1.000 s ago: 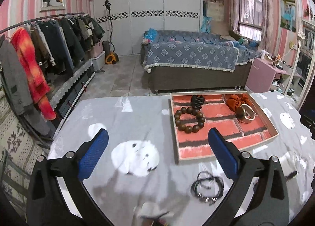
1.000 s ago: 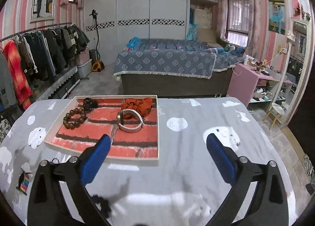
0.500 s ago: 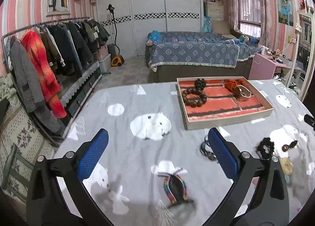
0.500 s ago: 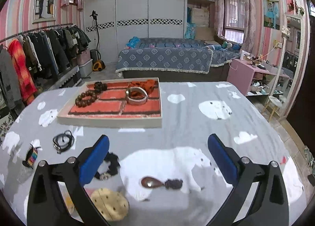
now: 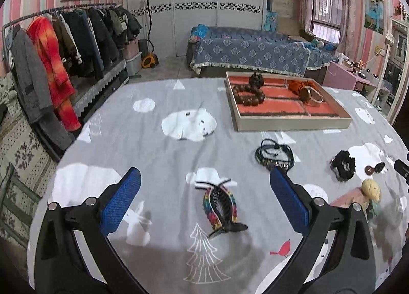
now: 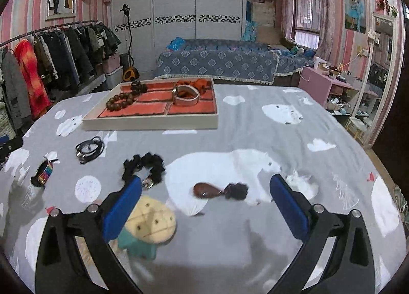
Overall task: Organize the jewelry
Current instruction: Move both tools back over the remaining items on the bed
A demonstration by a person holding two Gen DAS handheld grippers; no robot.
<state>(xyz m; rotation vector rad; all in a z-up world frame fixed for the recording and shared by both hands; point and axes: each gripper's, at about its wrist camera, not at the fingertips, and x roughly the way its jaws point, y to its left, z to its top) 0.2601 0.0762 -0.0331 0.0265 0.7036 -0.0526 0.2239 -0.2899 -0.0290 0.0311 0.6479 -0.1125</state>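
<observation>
Left gripper (image 5: 204,199): jaws wide, empty, straddling the rainbow hair clip (image 5: 221,207); lower squarely, close across its narrow body. Right gripper (image 6: 205,204): jaws wide, empty, over what looks like a brown pendant (image 6: 207,191). Destination: tray (image 5: 291,124).

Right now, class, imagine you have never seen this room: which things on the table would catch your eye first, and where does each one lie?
The red-lined tray at the far side stands out first, holding a brown bead bracelet, an orange scrunchie and a metal bangle. Loose on the grey cloth nearer the open grippers lie a rainbow-striped hair clip, coiled black cords, a black scrunchie and a brown teardrop pendant.
</observation>
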